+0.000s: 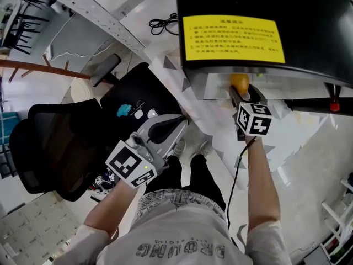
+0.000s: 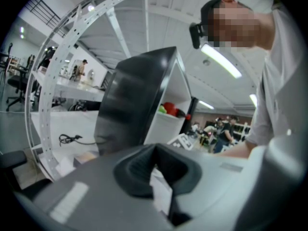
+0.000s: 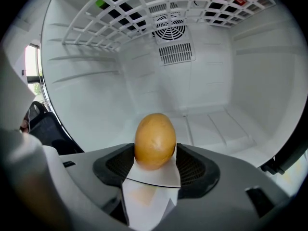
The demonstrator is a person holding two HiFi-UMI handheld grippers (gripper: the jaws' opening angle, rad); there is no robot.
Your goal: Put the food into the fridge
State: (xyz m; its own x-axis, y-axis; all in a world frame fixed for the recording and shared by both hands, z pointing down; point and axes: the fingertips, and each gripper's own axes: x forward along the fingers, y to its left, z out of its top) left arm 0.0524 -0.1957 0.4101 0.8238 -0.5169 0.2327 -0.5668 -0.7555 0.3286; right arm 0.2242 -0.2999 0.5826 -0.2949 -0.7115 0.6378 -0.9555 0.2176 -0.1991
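My right gripper [image 3: 155,155] is shut on a yellow-brown potato [image 3: 155,139], held just inside the lower compartment of the white fridge [image 3: 207,81]. From the head view the potato [image 1: 240,82] shows at the fridge opening [image 1: 259,84], beyond the right gripper [image 1: 242,93]. The left gripper [image 1: 179,127] hangs low by my legs, away from the fridge; its jaws stand together with nothing between them [image 2: 156,174]. In the left gripper view the fridge [image 2: 159,105] shows from the side, with red and green food [image 2: 169,109] on its upper shelf.
A white wire shelf [image 3: 144,13] spans the top of the compartment, with green and red items above it. The black fridge door [image 1: 265,21] carries a yellow label. A black office chair [image 1: 60,148] stands at my left, and a cable [image 1: 162,24] lies on the floor.
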